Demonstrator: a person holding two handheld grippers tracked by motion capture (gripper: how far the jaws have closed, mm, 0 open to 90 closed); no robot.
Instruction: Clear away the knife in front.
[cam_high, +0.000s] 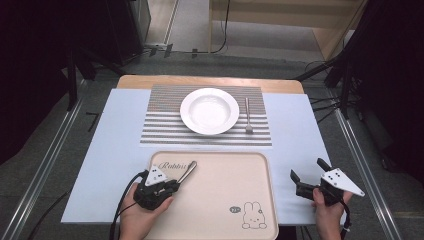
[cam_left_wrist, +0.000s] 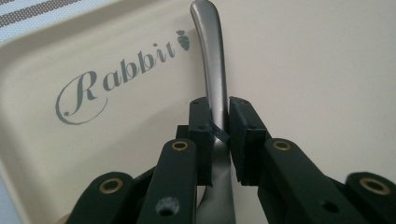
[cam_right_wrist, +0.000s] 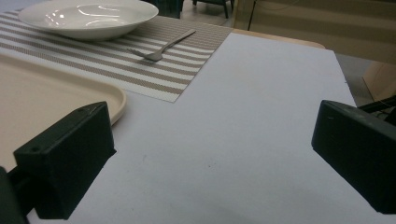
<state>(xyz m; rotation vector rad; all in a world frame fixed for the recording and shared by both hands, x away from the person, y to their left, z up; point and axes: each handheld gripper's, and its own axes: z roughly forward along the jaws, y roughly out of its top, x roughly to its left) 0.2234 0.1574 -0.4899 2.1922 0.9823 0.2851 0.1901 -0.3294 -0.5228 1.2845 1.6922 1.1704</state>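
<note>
The left gripper (cam_left_wrist: 219, 126) has its fingers (cam_left_wrist: 201, 135) clamped narrow on the handle of a metal utensil (cam_left_wrist: 212, 70), likely a spoon or knife, its working end hidden below the jaws. It looks light, stiff and slick, so a pinch across the flat handle near its middle seems safest. The handle is polished steel, curving past the fingertips over a cream tray (cam_high: 215, 200). The right gripper (cam_high: 306, 175) hangs wide with nothing in it. Beyond lie a white plate (cam_high: 210, 110) and a fork (cam_high: 247, 115).

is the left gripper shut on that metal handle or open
Shut on it: the left gripper has both pads pressed against the metal handle above the tray.
</note>
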